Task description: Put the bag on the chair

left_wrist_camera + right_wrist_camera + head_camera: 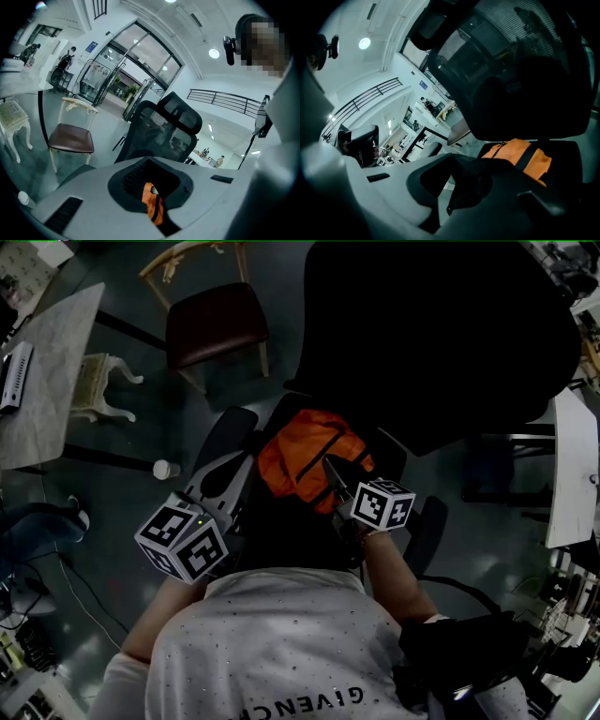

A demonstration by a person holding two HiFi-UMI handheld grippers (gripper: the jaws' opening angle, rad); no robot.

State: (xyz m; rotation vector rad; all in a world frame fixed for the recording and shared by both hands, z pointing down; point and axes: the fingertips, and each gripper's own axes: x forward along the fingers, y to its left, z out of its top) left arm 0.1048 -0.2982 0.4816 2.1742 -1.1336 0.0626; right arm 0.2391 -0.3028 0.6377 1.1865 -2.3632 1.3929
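Firstly, office chair (441, 334): black, with a tall mesh back filling the upper right of the head view. Its dark seat lies under both grippers, so I take it for the target.
Counter (47, 371): pale marble top at the far left, well apart from the work.
Wooden chair (216, 324): dark red seat, standing free beyond the office chair, with a white stool (94, 381) near it.
Bag (300, 460): orange with black straps, bunched on the seat just in front of the backrest. I cannot tell whether its full weight is down.
Left gripper (242, 470): at the bag's left edge, apparently closed on a fold of orange cloth and strap.
Right gripper (330, 470): at the bag's near right side, clamped on a black strap.
Cup (166, 468): small and white, on the floor left of the seat.
Step in hand: probably settling the bag and letting go.
Doing it well: lower both sides together until the cloth slackens. Nudge the bulk toward the backrest, then release one side at a time so no strap snags.
Edges: the seat's front rim is nearest the person, so a bag left there may slump off.
Open room: bare floor lies left of the seat. The armrests flank the bag closely, so withdrawing upward looks safest.
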